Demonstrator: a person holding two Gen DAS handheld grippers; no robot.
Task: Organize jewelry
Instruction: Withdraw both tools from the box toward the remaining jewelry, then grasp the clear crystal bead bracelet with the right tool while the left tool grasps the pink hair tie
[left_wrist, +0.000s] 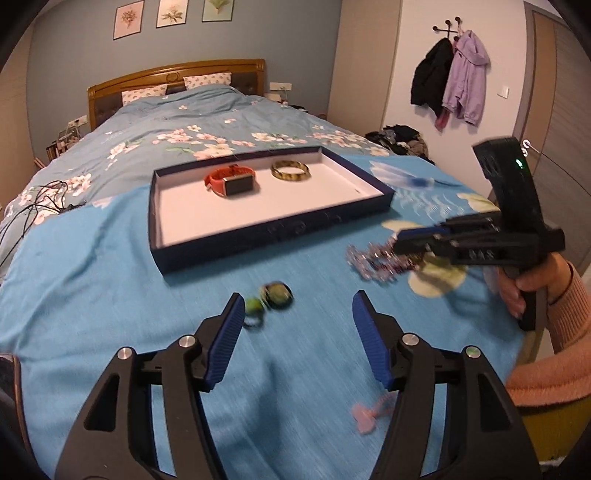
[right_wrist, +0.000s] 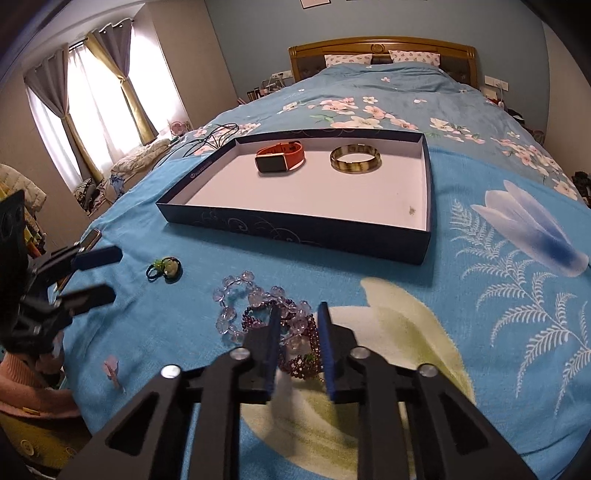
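With the right claw (right_wrist: 298, 325) pinched on the beads (right_wrist: 258, 314), lift slowly toward the tray (right_wrist: 295, 225); left claw (left_wrist: 297, 314) gapes over the ring (left_wrist: 275, 295).

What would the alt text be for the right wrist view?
The right tongs are closed around a pile of purple bead bracelets on a blue floral bedspread. Beyond lies a shallow navy tray holding an orange watch and a bangle; the open left tongs approach a small green hair tie.

Orange watch (right_wrist: 280, 158) and mottled amber bangle (right_wrist: 355, 158) in navy, white-floored box (right_wrist: 295, 229); purple beads (right_wrist: 266, 317)
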